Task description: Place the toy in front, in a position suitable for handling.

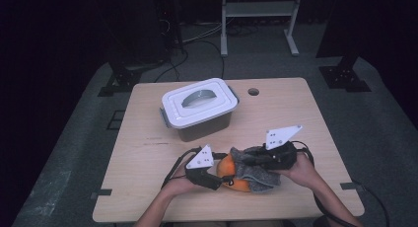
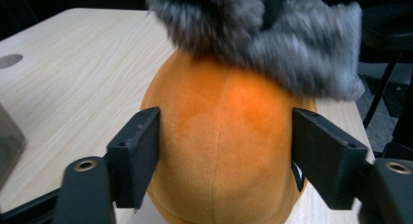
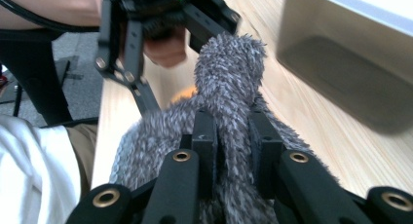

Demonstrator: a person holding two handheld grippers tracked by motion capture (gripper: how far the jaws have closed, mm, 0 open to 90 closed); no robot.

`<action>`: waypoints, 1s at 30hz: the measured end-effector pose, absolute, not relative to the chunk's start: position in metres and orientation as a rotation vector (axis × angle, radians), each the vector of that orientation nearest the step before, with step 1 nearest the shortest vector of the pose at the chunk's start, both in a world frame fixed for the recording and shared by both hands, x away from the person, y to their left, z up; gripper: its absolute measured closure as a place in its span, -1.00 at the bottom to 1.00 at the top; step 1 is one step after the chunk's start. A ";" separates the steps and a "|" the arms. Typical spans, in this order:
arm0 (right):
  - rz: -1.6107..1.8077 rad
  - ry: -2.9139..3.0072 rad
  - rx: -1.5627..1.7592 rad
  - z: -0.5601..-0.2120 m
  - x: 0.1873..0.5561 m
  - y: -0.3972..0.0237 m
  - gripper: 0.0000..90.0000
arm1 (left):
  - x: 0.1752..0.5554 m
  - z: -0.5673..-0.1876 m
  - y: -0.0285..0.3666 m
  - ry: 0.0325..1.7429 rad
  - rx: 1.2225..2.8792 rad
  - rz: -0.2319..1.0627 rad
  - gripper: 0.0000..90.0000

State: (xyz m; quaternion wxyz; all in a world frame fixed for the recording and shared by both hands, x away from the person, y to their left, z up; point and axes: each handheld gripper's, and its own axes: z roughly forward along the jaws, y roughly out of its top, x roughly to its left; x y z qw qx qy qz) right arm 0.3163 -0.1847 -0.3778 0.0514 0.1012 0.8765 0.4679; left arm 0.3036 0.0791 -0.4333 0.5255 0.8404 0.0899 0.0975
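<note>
An orange plush toy [image 1: 231, 182] lies on the table [image 1: 148, 153] near its front edge, with a grey fuzzy fabric [image 1: 256, 176] draped over its top and right side. My left gripper [image 1: 223, 176] reaches in from the left. In the left gripper view its jaws [image 2: 224, 156] stand on either side of the orange plush [image 2: 219, 136] without squeezing it, and the grey fabric [image 2: 272, 39] hangs over the far end. My right gripper [image 1: 245, 155] comes from the right. Its jaws [image 3: 233, 136] are shut on a bunched fold of the grey fabric [image 3: 229, 73], lifted off the orange plush [image 3: 187, 93].
A translucent storage box with a white handled lid [image 1: 199, 102] stands at the middle back of the table, just beyond the plush. A round cable hole [image 1: 253, 92] sits near the far edge. A white frame [image 1: 256, 10] and dark stands are on the floor behind.
</note>
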 end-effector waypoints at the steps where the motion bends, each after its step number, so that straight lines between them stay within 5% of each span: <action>1: 1.428 2.671 0.293 -0.377 0.315 -0.180 0.70 | 0.303 -0.433 0.078 0.207 2.016 0.245 -0.33; 5: 1.417 2.672 0.265 -0.376 0.316 -0.169 0.70 | 0.305 -0.437 0.086 0.225 2.027 0.253 -0.13; 19: 1.519 2.608 0.488 -0.395 0.316 -0.230 0.70 | 0.307 -0.440 0.092 0.223 2.026 0.208 -0.12; 22: 1.531 2.613 0.460 -0.394 0.318 -0.219 0.70 | 0.307 -0.439 0.094 0.216 2.032 0.185 -0.20; 27: 1.567 2.643 0.366 -0.393 0.313 -0.203 0.70 | 0.307 -0.438 0.098 0.216 1.982 0.143 -0.61; 30: 1.564 2.660 0.309 -0.389 0.308 -0.193 0.70 | 0.306 -0.436 0.092 0.212 2.003 0.158 -0.66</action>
